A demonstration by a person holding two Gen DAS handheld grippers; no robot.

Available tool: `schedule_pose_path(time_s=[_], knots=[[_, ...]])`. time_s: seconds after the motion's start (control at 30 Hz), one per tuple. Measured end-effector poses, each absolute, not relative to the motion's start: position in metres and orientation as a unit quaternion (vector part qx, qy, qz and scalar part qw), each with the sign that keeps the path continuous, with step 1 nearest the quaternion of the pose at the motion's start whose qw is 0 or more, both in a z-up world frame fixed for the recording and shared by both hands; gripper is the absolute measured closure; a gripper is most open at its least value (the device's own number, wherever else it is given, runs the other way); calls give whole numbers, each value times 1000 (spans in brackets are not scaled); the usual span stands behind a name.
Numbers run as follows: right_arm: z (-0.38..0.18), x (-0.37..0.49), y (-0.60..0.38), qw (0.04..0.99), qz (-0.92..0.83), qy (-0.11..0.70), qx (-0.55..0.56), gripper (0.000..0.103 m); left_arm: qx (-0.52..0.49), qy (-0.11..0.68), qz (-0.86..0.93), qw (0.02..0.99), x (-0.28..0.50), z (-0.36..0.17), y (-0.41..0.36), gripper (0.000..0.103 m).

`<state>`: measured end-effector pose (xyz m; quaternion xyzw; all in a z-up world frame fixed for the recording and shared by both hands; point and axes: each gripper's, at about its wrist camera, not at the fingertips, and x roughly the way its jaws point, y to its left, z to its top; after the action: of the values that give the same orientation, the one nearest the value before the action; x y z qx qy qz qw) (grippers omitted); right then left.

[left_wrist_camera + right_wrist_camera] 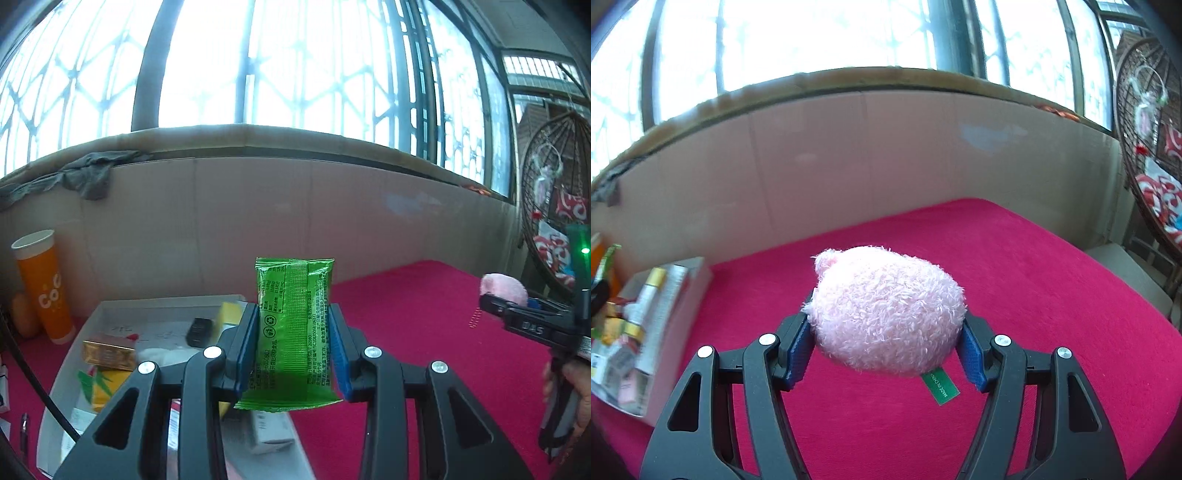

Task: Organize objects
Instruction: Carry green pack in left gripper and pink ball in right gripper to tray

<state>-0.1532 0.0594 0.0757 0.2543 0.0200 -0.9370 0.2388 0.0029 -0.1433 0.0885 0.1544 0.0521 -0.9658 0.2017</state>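
A green packet (293, 332) is pinched tight by the left gripper (293, 347); a pink plush (886, 310) is clamped half-wide by the right gripper (886, 350).

Green pkt (293, 332), pink plush (886, 310), red cloth (1034, 295)

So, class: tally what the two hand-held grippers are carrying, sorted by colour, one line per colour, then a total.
Green: 1, the snack packet in the left hand-held gripper
Pink: 1, the plush toy in the right hand-held gripper
Total: 2
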Motion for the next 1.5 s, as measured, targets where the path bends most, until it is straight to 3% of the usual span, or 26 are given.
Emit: schedule_pose_path(time_s=[0.93, 1.5], knots=[[144, -55, -71, 409, -889, 87, 186, 36, 111, 180, -927, 311, 63, 96, -264, 67], [146, -24, -155, 491, -832, 119, 228, 35, 117, 230, -903, 344, 86, 78, -309, 67]])
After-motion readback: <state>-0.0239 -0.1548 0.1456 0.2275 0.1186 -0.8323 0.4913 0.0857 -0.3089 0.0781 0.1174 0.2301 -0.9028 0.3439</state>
